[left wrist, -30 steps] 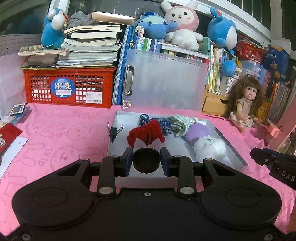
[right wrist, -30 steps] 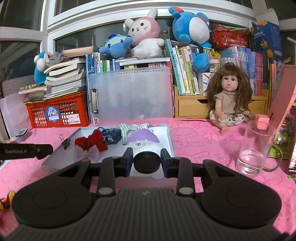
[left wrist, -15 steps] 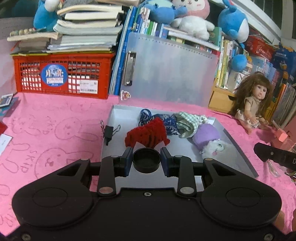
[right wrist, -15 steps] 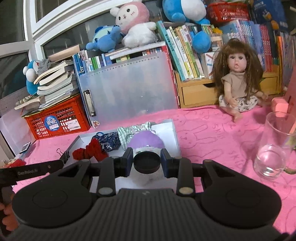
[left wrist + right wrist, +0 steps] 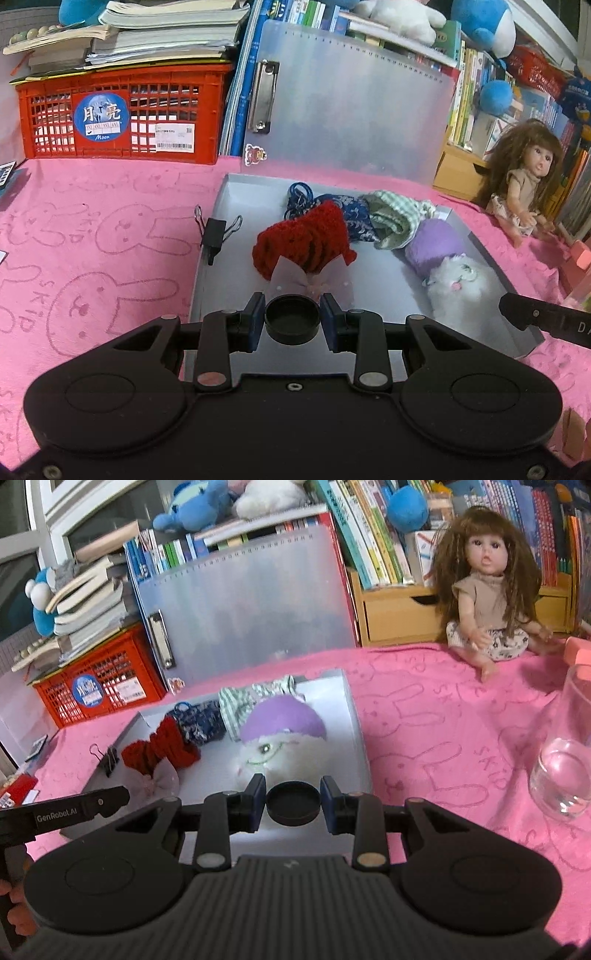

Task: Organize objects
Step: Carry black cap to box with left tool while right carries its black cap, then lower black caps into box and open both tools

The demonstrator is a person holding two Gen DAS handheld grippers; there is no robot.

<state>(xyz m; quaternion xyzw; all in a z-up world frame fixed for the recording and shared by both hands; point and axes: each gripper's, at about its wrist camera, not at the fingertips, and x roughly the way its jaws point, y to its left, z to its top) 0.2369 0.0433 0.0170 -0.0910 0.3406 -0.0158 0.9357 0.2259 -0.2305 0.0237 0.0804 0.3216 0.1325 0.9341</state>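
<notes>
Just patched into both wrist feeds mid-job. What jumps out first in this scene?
A shallow grey tray sits mid-table on the pink bunny-print cloth, holding a red knitted piece, blue and green-checked fabric items, and a white plush with a purple cap. A long-haired doll sits at the back right against the bookshelf, and a clear glass stands on the right. A black binder clip grips the tray's left rim.

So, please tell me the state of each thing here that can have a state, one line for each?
left gripper: shut, nothing held.
right gripper: shut, nothing held.
grey tray: open, holding soft items.
binder clip: clamped on the tray's edge.
glass: upright, seemingly empty.
doll: sitting upright.
wooden drawer: closed.
</notes>
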